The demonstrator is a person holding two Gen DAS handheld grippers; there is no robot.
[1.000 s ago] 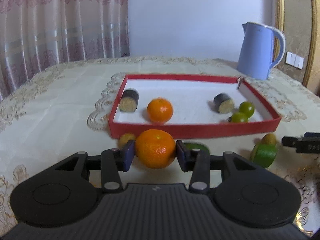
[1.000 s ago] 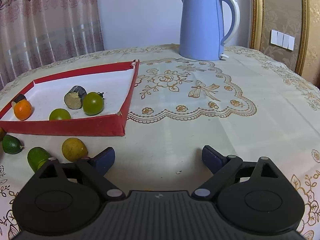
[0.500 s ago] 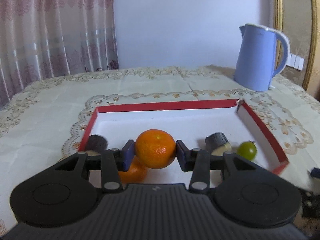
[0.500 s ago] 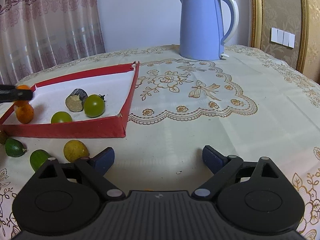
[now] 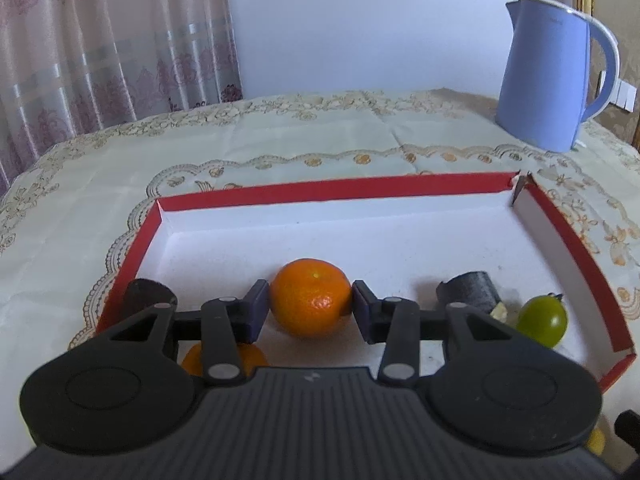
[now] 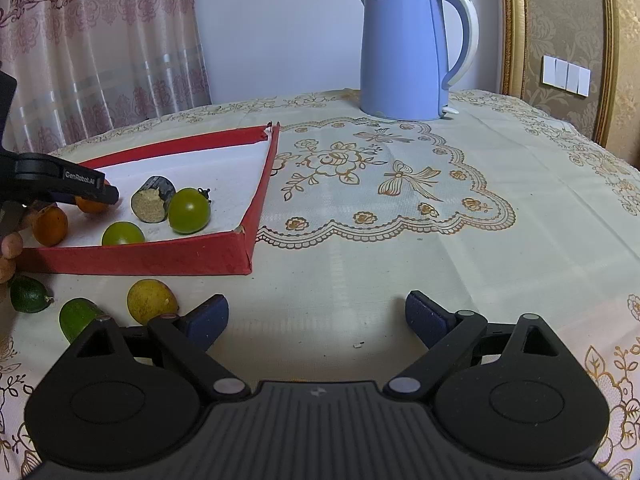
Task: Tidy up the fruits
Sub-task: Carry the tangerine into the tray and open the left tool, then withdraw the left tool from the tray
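Observation:
An orange sits between the pads of my left gripper, low over the white floor of the red tray. The jaws are opening while the pads still touch the fruit. A second orange lies just behind, half hidden by the gripper body. In the right wrist view the left gripper reaches over the tray's left part. My right gripper stands open over the bare tablecloth, with a yellow fruit and two green limes to its left, outside the tray.
Two green tomatoes and a dark cut cylinder lie in the tray's right corner; another dark piece lies at its left wall. A blue kettle stands at the back. A hand shows at the left edge.
My left gripper has carried the orange forward from in front of the tray to over its floor and lowered it. The right gripper has not moved.

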